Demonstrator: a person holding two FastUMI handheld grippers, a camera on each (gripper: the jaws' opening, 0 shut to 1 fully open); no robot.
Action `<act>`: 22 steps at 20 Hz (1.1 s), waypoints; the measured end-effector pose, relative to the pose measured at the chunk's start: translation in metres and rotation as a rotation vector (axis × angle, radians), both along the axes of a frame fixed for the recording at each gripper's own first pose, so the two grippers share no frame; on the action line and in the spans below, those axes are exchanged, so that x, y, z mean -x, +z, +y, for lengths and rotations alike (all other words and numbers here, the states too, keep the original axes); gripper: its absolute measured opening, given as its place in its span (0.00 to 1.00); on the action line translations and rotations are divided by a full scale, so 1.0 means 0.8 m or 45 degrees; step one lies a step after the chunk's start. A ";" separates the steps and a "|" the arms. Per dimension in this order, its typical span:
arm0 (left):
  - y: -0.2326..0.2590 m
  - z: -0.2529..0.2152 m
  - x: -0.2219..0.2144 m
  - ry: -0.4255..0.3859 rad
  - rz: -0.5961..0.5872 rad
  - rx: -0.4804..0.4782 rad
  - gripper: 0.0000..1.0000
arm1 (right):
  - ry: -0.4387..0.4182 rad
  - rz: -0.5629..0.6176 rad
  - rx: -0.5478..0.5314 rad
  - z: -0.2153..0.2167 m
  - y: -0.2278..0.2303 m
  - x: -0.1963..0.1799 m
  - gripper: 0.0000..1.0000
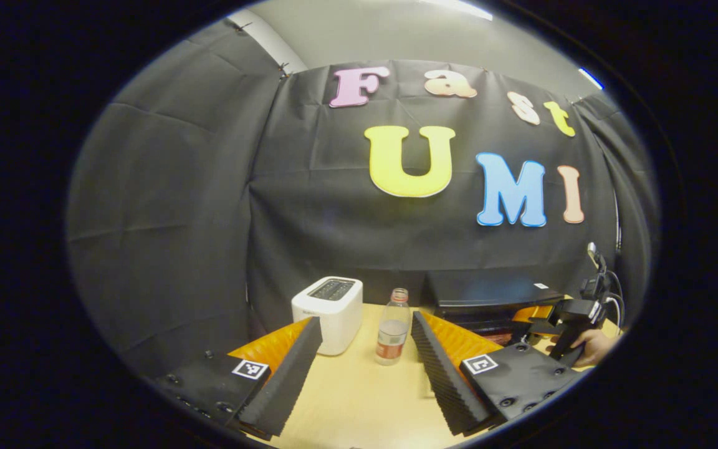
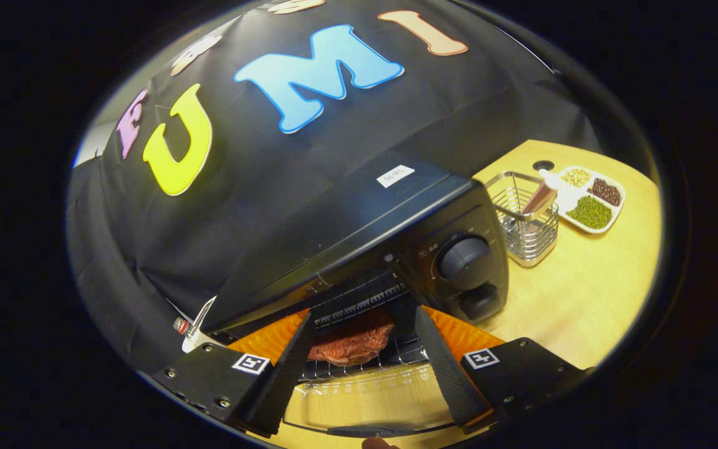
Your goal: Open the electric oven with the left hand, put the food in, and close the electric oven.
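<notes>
Standing on a pale wooden table, a boxy white toaster and a clear plastic bottle sit ahead of the left gripper, its ridged fingers spread and empty. The right gripper, fingers also spread, faces the open black oven; reddish-brown food lies on its wire rack. Beside the oven stand a wire basket and a tray of beans.

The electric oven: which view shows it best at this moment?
The right gripper view. The electric oven is close up there, its door down, a piece of food on the rack, between the right gripper's open fingers. The left gripper view shows the oven farther off, at the right edge, partly hidden.
</notes>
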State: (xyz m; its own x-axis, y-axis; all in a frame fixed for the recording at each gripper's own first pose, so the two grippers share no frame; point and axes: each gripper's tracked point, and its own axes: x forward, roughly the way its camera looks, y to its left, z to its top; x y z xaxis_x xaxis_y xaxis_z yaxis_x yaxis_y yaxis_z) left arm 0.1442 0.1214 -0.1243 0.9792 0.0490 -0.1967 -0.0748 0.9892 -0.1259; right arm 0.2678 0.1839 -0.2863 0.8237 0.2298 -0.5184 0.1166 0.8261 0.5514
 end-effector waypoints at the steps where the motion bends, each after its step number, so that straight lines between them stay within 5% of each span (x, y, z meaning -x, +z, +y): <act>1: -0.001 -0.009 -0.003 -0.020 0.002 0.007 0.97 | 0.013 -0.019 0.017 -0.006 0.012 0.008 0.98; 14: -0.063 -0.179 0.025 -0.344 0.180 0.075 1.00 | 0.023 -0.317 0.429 -0.119 0.140 0.142 0.97; 22: -0.141 -0.257 0.043 -0.524 0.381 0.057 1.00 | 0.011 -0.334 0.640 -0.174 0.142 0.221 0.98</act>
